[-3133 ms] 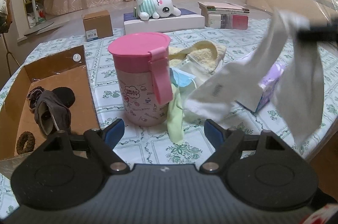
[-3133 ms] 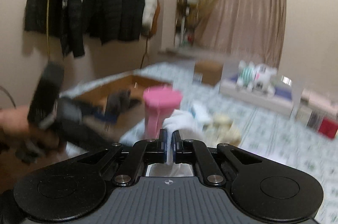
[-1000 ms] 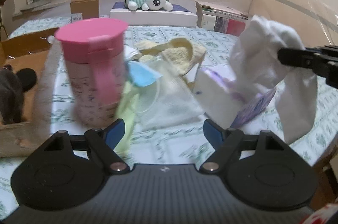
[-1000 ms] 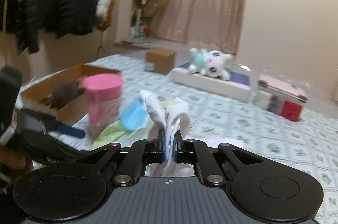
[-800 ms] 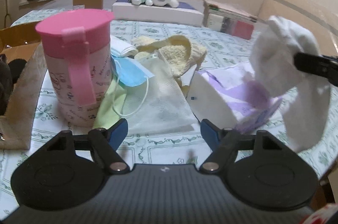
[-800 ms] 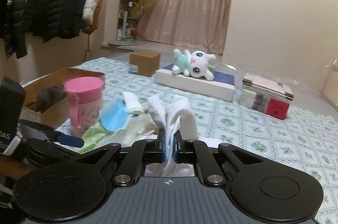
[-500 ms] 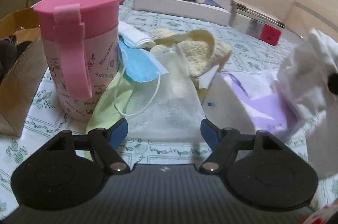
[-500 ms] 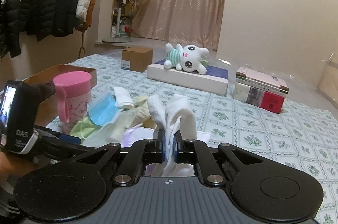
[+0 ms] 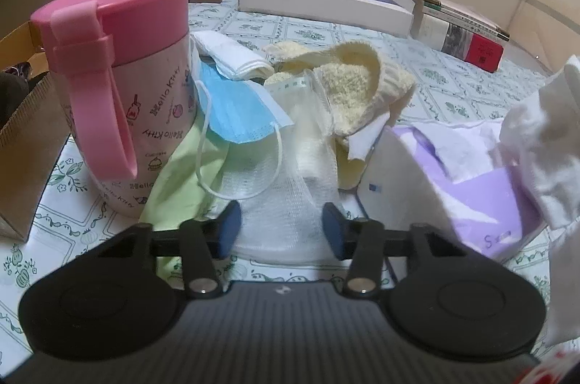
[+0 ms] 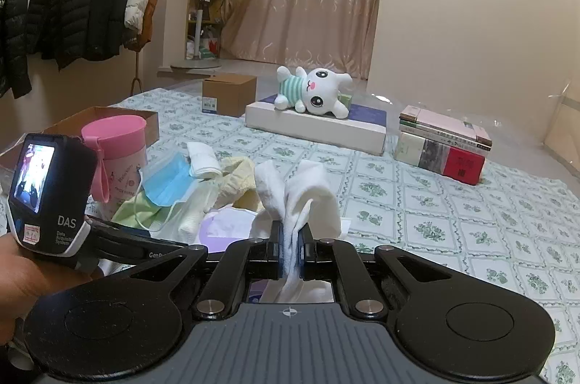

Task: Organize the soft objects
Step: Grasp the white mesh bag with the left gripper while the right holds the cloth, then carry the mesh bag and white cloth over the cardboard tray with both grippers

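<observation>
— What is my right gripper [image 10: 289,255] holding?

— Its jaws are clamped on one white cloth [image 10: 295,192], bunched above the pads, over the purple-and-white tissue pack [image 9: 427,188].

— And my left gripper [image 9: 282,232]?

— Its jaws have just been closing and stand apart, with one white mesh pouch [image 9: 290,199] lying between the blue pads; I see no pinch. Just beyond lie one blue face mask [image 9: 235,108], one green cloth [image 9: 181,181], one cream fleece piece [image 9: 359,90] and one folded white cloth [image 9: 232,54].

— Any writing?

— "Hello Kitty" repeats on the one pink-lidded cup [image 9: 119,87]. My left device's housing reads "DAS". One plush cat [image 10: 311,92] lies on a flat box; the book stack's [image 10: 444,145] spines are too small to read.
</observation>
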`<act>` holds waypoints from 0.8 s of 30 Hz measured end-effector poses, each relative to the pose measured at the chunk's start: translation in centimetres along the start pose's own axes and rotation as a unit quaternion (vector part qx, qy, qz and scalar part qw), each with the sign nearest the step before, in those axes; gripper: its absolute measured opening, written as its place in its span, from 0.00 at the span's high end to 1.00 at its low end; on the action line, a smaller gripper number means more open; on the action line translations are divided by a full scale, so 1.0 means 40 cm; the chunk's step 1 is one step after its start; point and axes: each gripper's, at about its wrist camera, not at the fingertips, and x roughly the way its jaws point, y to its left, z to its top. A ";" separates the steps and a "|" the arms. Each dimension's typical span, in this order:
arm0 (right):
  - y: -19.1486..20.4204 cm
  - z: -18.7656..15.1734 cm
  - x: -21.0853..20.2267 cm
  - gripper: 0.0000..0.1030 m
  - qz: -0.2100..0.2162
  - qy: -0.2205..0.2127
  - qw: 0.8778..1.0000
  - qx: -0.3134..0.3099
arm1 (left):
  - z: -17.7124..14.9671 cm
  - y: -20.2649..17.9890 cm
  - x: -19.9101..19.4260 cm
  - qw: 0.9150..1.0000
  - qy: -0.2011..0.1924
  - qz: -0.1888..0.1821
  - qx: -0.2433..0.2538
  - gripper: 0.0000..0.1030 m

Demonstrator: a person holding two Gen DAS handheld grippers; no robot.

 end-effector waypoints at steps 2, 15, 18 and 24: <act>0.000 0.002 0.000 0.93 0.000 -0.001 1.000 -0.001 | 0.001 0.002 -0.004 1.000 0.002 -0.005 0.003 0.77; 0.035 0.012 -0.035 0.93 0.006 -0.008 1.000 -0.006 | -0.047 0.057 -0.121 0.995 0.037 -0.066 0.066 1.00; 0.050 0.010 -0.041 0.93 0.010 -0.007 1.000 -0.008 | -0.076 0.087 -0.158 0.992 0.054 -0.074 0.088 1.00; 0.071 0.009 -0.041 0.93 0.013 -0.006 1.000 -0.007 | -0.104 0.106 -0.209 0.989 0.044 -0.067 0.126 0.63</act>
